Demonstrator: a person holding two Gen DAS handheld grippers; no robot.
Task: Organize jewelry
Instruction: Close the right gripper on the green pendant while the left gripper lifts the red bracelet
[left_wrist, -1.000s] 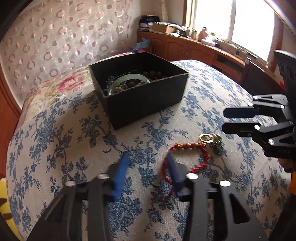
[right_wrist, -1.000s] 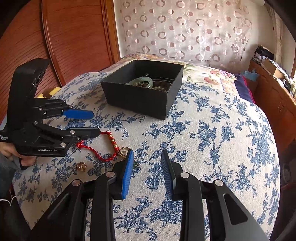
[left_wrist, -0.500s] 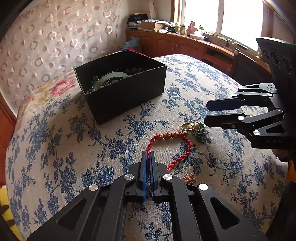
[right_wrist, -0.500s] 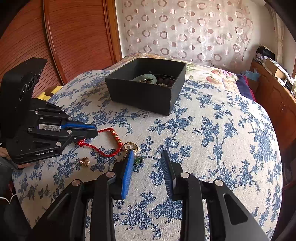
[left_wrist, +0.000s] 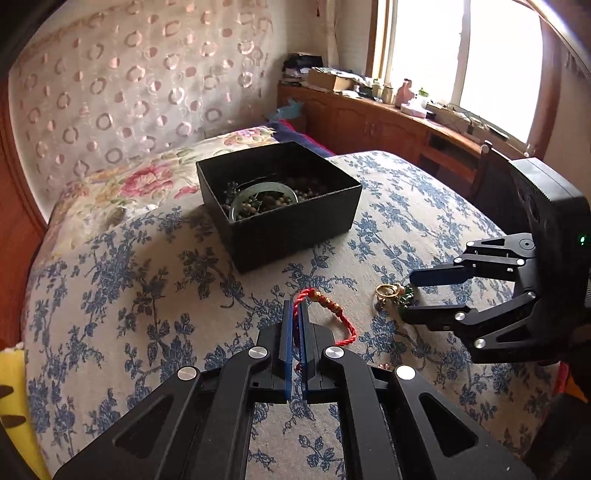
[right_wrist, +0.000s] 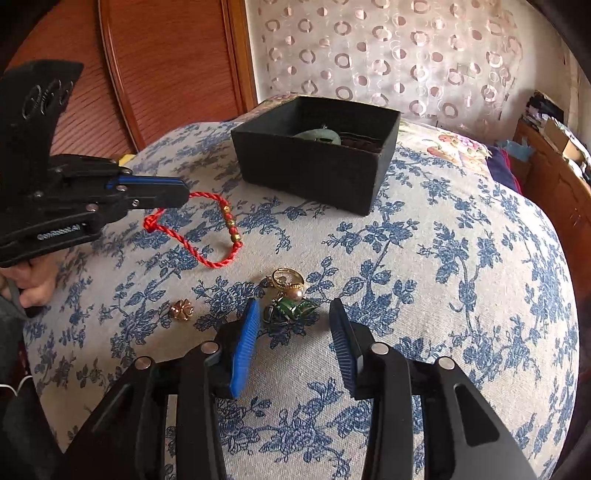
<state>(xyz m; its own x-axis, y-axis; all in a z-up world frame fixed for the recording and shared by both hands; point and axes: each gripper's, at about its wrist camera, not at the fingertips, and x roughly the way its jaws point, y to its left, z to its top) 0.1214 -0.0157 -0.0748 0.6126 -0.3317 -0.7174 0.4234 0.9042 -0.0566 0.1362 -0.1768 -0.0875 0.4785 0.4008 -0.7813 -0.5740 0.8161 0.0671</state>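
The left tool (left_wrist: 294, 314) is clenched on the red cord bracelet (right_wrist: 207, 236), pinching 1 end of the loop between its blue pads; the rest of the loop, with its gold beads, hangs toward the bed's blue-flowered cover (right_wrist: 443, 295). The left wrist view shows the cord trapped between the pads. The right wrist view shows the whole loop, plus a hand (right_wrist: 33, 284) gripping the left tool's handle.

The right tool (right_wrist: 293, 325) is released, its jaws opening, with the green brooch (right_wrist: 291, 310) on the cover between the pads, touching neither. A gold ring (right_wrist: 286, 278) lies just beyond the brooch. A gold flower charm (right_wrist: 181, 310) lies to the brooch's left, seen clearly only from the right wrist.

The black box (left_wrist: 280, 206) stands farther back. Only the left wrist view shows its interior fully: a pale green bangle (left_wrist: 264, 195) over dark beads.
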